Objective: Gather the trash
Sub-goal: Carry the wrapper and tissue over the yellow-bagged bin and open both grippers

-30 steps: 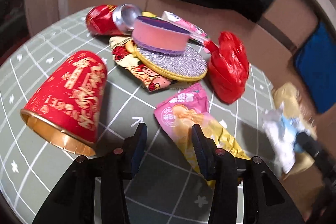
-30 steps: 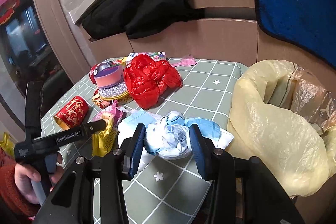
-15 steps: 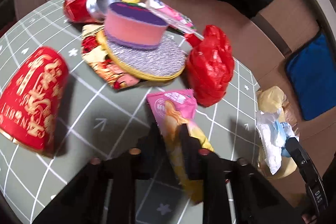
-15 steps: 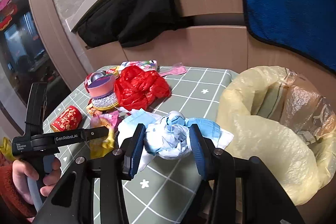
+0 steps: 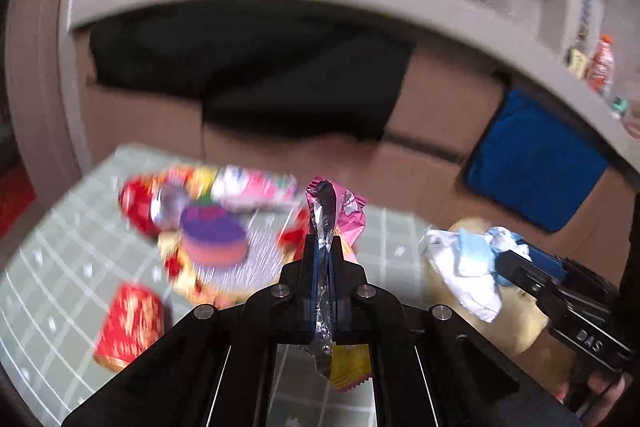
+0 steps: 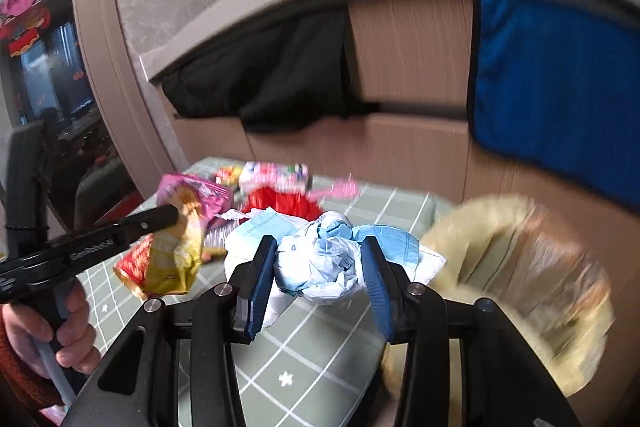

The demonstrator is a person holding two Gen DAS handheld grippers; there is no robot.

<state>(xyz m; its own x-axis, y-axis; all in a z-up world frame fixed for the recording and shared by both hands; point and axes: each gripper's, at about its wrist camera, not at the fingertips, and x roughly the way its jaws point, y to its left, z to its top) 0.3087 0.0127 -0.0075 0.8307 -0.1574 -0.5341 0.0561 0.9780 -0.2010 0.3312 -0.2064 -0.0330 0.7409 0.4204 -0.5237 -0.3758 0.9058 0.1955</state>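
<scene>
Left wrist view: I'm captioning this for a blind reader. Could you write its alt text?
The left tongs are shut on a pink and yellow snack wrapper, lifted above a green checked table strewn with trash, including a red paper cup. At right, the other tongs hold crumpled white and blue tissue. The picture is blurred.

pink-yellow snack wrapper point(image 5: 348, 219): crumpled, hanging clear above table | blue-white tissue wad point(image 6: 320, 259): bunched, lifted near table's right edge, beside yellow trash bag point(image 6: 520, 267)
</scene>
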